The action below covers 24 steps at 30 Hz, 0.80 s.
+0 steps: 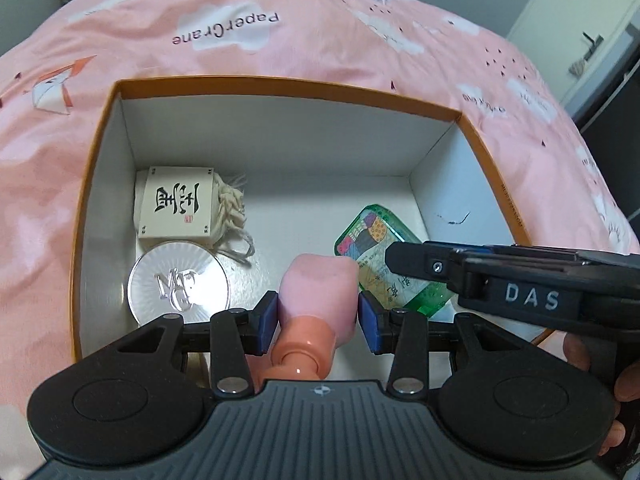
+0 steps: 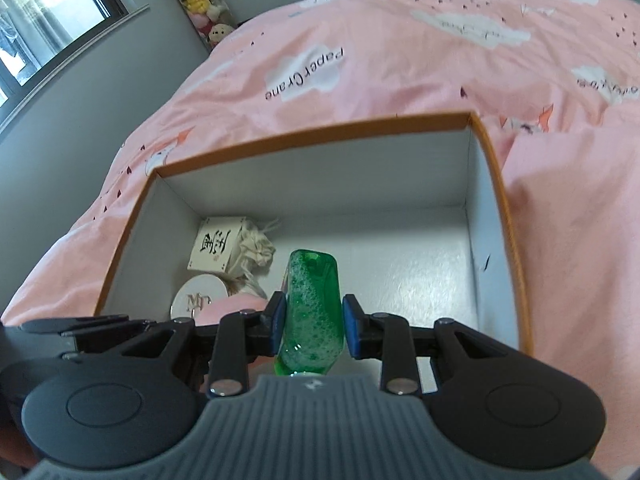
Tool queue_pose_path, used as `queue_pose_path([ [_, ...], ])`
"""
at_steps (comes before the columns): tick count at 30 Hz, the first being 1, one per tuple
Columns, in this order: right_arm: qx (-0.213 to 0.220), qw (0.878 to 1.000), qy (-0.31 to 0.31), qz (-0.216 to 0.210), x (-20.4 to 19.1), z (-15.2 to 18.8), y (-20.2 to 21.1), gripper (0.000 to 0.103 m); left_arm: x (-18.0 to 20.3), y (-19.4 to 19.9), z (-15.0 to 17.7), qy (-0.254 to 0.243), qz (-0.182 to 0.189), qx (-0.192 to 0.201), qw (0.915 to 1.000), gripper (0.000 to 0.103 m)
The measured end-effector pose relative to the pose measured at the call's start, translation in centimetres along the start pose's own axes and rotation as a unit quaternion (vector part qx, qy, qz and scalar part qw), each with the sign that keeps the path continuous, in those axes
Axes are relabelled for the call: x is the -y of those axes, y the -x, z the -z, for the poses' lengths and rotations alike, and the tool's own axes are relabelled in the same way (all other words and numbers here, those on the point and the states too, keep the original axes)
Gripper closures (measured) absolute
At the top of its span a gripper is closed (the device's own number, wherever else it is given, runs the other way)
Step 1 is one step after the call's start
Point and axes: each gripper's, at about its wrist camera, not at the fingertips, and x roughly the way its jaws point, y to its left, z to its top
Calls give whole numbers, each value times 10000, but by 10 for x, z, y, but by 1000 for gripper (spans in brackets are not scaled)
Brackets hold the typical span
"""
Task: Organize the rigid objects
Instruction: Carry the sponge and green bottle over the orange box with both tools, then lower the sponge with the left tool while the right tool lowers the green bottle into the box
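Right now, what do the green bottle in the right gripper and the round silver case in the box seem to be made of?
Green bottle: probably clear glossy plastic, possibly glass; light passes through and foamy green liquid shows inside.
Round silver case: looks like metallic-finish plastic or metal; its lid is shiny, with fine radiating lines and raised letters. Which of the two, the look leaves open.

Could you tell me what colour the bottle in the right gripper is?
Translucent green bottle, foamy inside; clearest in the right wrist view.
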Motion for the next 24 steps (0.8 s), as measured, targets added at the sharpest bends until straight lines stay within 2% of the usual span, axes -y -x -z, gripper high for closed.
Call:
queue_pose_path([
  [4,-24,9999,-108,-29,5,2,-10,74,4,-6,-8,-267,-77,-191,9994,54],
  [8,-9,9998,-189,-25,11,1,-12,74,6,-15,-12,-289,25,-301,9991,54],
  [11,25,9999,-161,51,17,-1,-11,74,11,-28,-16,-367,-143,-490,9980,54],
  [14,-38,9998,-189,53,23,-1,-12,74,13,-39,-21,-418,-285,-832,9952,54],
  [17,-100,9998,-176,50,25,0,-14,74,13,-41,-31,-561,-369,-1016,9926,54],
  [24,-312,9988,-333,-203,26,0,-30,74,7,-47,-48,-797,-628,-1565,9824,54],
])
